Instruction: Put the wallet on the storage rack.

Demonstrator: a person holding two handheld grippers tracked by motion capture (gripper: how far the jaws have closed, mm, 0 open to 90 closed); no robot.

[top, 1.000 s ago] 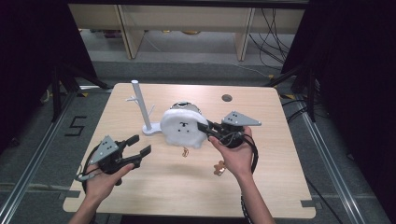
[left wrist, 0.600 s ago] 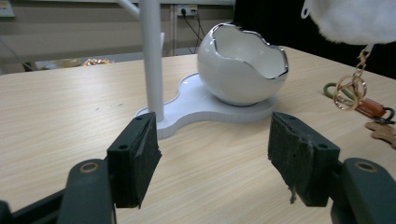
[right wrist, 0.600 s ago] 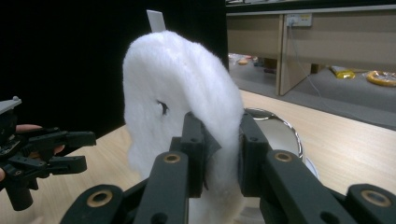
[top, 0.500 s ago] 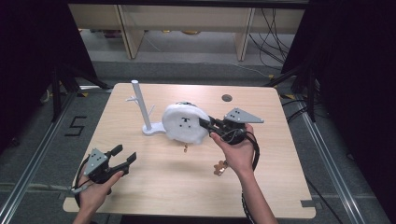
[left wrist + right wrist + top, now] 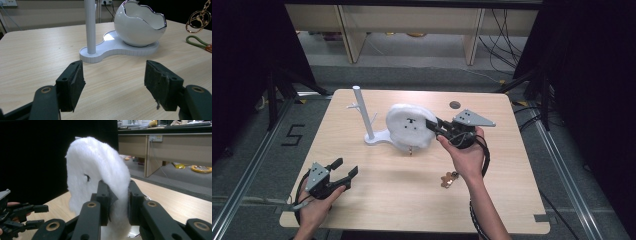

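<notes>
A white fluffy plush (image 5: 409, 125) hangs above the white stand's base (image 5: 377, 139), and my right gripper (image 5: 434, 127) is shut on its right side. In the right gripper view the plush (image 5: 95, 175) is pinched between the jaws of that gripper (image 5: 118, 202). The stand has an upright post (image 5: 90, 25) and an egg-shaped bowl (image 5: 140, 23) with a wavy rim. My left gripper (image 5: 344, 170) is open and holds nothing near the table's front left corner; in its own view the left gripper (image 5: 113, 87) points at the stand.
A small keychain (image 5: 448, 179) lies on the table near the right forearm. A green loop (image 5: 197, 42) lies on the table right of the bowl, with a gold ring (image 5: 200, 15) dangling above it. A dark disc (image 5: 455, 105) sits near the far edge.
My left gripper has drawn back toward the front left corner of the table. The right gripper has carried the plush slightly farther, over the stand's bowl.
</notes>
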